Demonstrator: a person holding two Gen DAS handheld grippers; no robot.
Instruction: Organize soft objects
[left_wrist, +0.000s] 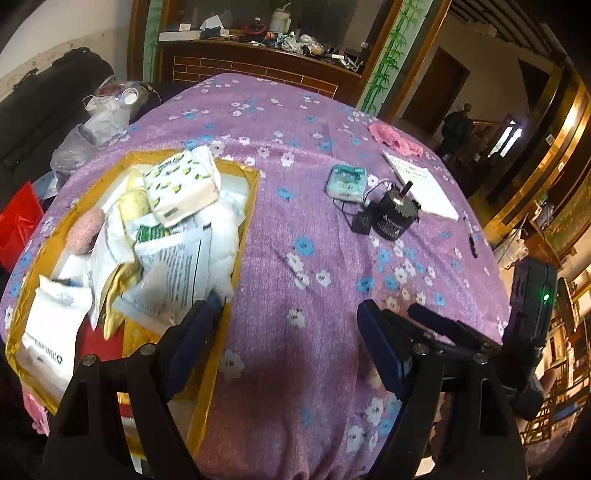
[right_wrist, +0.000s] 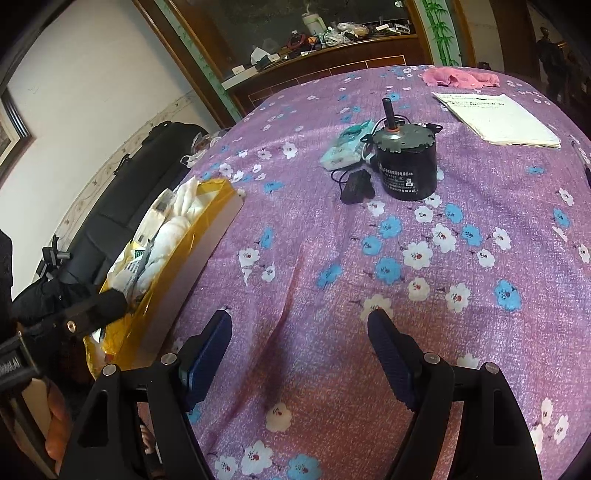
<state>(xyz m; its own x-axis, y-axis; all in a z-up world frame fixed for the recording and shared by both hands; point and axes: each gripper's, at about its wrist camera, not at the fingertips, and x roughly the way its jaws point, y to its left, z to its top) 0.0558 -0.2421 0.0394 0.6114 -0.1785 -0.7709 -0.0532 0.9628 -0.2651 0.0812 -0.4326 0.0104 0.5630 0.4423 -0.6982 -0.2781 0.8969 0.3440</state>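
While both claws hang over the purple flowered cloth (left_wrist: 295, 206) on the worktop, neither holds anything. From the left wrist view, the left claw (left_wrist: 291, 325) has its jaws wide apart, with bare cloth between the blue pads. At nine o'clock from it lies the yellow box (left_wrist: 247, 206), heaped with soft things: a tissue pack with a yellow print (left_wrist: 181, 188), a pink fluffy pad (left_wrist: 85, 230), white plastic pouches (left_wrist: 173, 266) and a white towel (left_wrist: 225, 236). At about one o'clock, well apart, stand a black motor (left_wrist: 397, 216) and just beside it a pale green tissue pack (left_wrist: 346, 182). Farther out at one o'clock a pink cloth (left_wrist: 395, 138) lies near the worktop's far edge, next to white paper sheets (left_wrist: 424, 184).

From the right wrist view, the right claw (right_wrist: 299, 336) is likewise spread wide and empty over the cloth.
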